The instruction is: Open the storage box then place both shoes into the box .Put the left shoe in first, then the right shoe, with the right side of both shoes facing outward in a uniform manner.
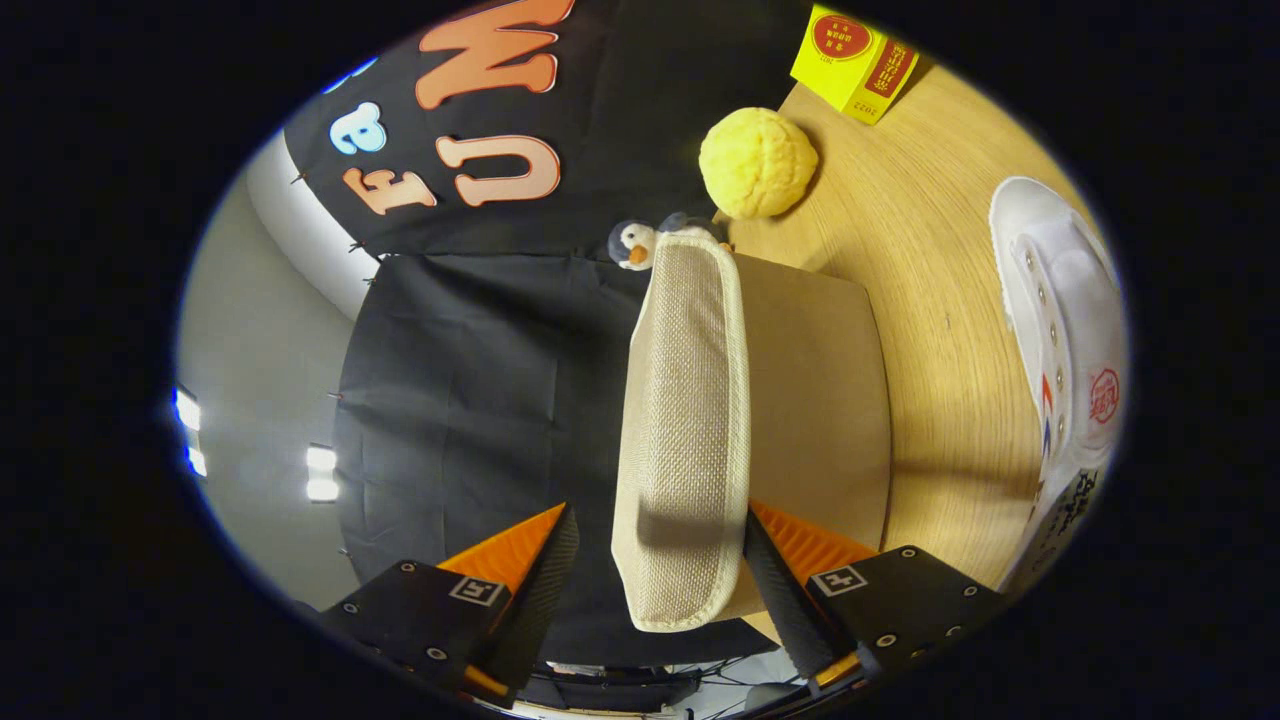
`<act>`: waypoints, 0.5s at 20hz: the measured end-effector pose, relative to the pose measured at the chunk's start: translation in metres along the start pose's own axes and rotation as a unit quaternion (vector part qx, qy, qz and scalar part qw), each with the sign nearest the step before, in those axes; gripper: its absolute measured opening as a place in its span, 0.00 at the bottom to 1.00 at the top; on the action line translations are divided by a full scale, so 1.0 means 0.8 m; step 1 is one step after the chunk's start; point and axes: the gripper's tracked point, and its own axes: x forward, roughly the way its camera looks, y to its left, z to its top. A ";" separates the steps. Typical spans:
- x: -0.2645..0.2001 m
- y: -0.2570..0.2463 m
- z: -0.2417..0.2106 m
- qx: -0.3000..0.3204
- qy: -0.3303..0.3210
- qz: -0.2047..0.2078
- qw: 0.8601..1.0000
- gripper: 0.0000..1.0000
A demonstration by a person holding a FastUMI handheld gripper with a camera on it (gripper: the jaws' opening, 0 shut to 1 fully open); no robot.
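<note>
The storage box [820, 400] ahead of the gripper [660, 570] is half covered by its raised woven lid [685, 420], so its inside cannot be seen. Whether both fingers press on the lid cannot be told; 1 finger [775, 590] lies against its edge, the other [540, 590] stands apart. A penguin toy [633, 243] beyond the lid shows its head alone. The white shoe [1065, 330], off to the side of the fingers, is cut off, as is the yellow carton [853, 60] far beyond.
</note>
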 end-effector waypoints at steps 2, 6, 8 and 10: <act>-0.006 0.021 0.004 0.004 -0.012 0.026 1.000 0.88; -0.004 0.036 -0.001 -0.010 -0.019 0.033 0.999 0.55; -0.006 0.045 0.010 -0.008 -0.046 0.024 0.999 0.26; -0.001 0.047 0.017 -0.022 -0.066 -0.007 0.998 0.07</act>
